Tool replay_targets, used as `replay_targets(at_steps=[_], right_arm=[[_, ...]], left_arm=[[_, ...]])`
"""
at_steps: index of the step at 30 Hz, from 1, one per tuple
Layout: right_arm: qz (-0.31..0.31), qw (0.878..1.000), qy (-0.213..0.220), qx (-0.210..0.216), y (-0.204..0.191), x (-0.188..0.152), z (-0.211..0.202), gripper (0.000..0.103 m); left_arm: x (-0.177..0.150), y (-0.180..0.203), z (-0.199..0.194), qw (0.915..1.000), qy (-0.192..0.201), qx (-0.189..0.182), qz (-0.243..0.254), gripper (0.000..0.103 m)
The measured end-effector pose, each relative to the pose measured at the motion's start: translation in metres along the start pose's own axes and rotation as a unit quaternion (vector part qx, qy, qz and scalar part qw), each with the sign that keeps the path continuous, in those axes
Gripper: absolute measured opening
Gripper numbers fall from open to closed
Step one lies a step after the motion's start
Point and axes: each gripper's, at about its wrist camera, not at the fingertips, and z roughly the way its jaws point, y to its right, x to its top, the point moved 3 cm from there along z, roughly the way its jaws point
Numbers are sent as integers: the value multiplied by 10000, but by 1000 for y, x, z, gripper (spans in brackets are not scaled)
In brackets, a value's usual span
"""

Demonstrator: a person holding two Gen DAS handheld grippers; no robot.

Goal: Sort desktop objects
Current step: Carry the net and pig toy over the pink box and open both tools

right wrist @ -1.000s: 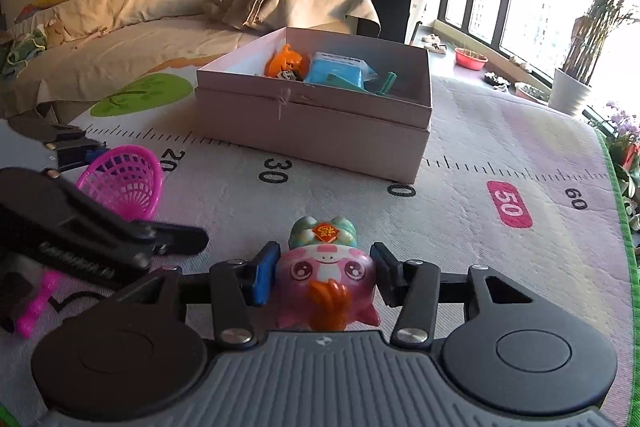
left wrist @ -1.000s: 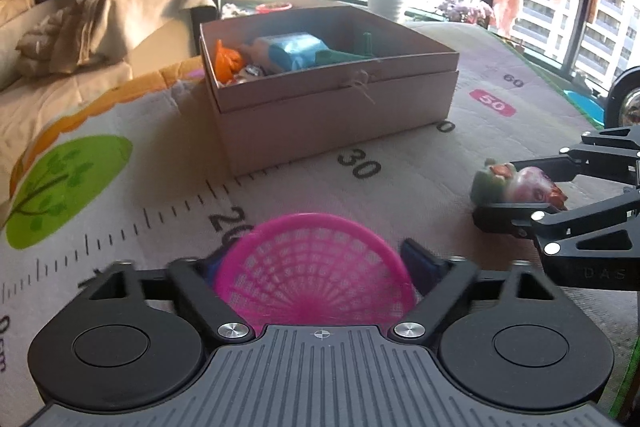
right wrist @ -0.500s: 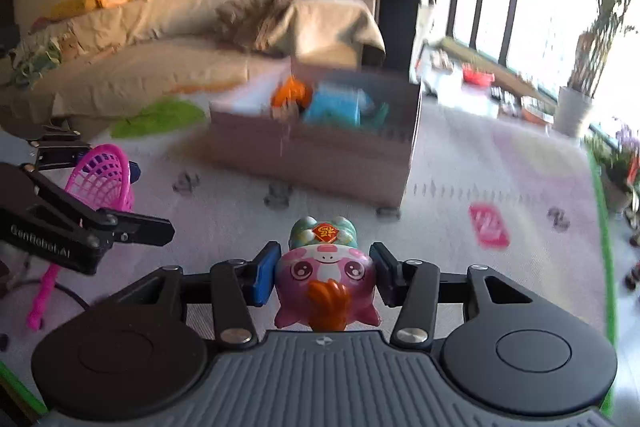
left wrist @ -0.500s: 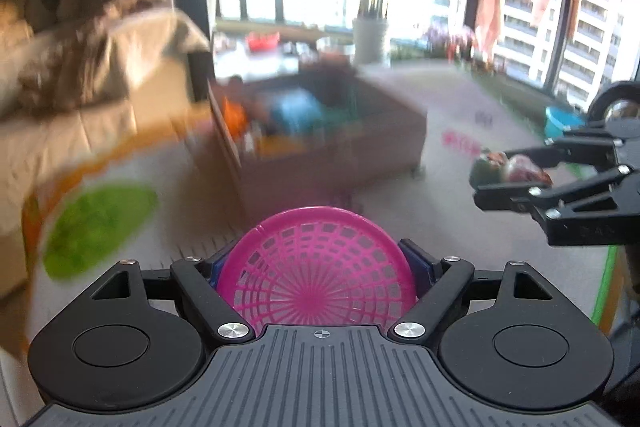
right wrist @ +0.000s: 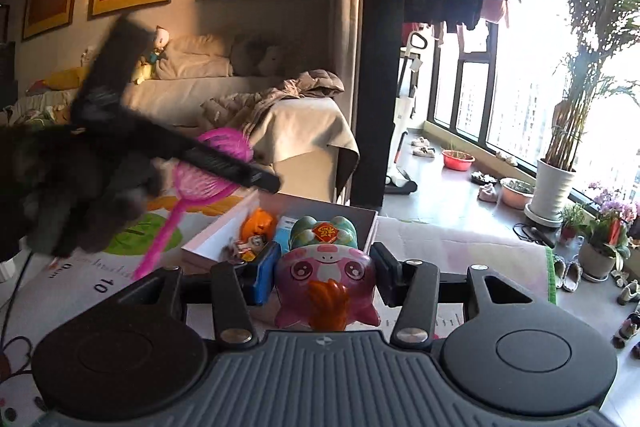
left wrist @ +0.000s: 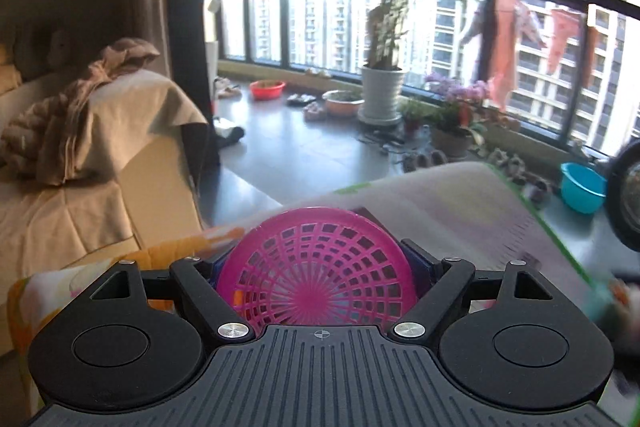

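The left gripper (left wrist: 316, 267), jaws easing apart, carried the pink net scoop (left wrist: 316, 267) aloft between them. The right gripper (right wrist: 326, 273) pinched the pink toy (right wrist: 326, 283), with the open box (right wrist: 280, 227) just ahead of it, presumably for deposit.

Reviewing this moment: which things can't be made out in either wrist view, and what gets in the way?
- Box: left wrist view doesn't show it; right wrist view shows only its near part, the pink toy and right tool covering the rest.
- Left tool: smeared by motion blur in right wrist view.
- Pink net handle: below the left tool's body in left wrist view.
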Motion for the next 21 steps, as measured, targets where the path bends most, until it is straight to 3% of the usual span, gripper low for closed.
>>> replay_targets(at_steps=[1,6,13,16,18,19,21], right_arm=[[17,10000,-34,-11,2,-1,3,49],[152,9993,-319,-109,13,-5,34,49],[44,9981,-611,80,3,15,94,49],[24,9967,-806,25,-3,28,137,49],[-71,9951,-977,-146,-6,33,166,52],[-126,9934,-1125,-190,-8,33,178,64],[-160,9918,-1225,-318,-13,34,193,68]], left_arm=[[3,-3,12,10000,-36,62,-34,96],[-4,-26,31,9986,-184,14,-501,97],[-35,-61,-22,9962,226,305,-790,100],[-56,-66,-49,9959,257,539,-677,101],[-69,-67,-57,9958,75,720,-567,102],[-76,-69,-58,9956,-31,756,-547,102],[-89,-78,-60,9950,-194,729,-653,102]])
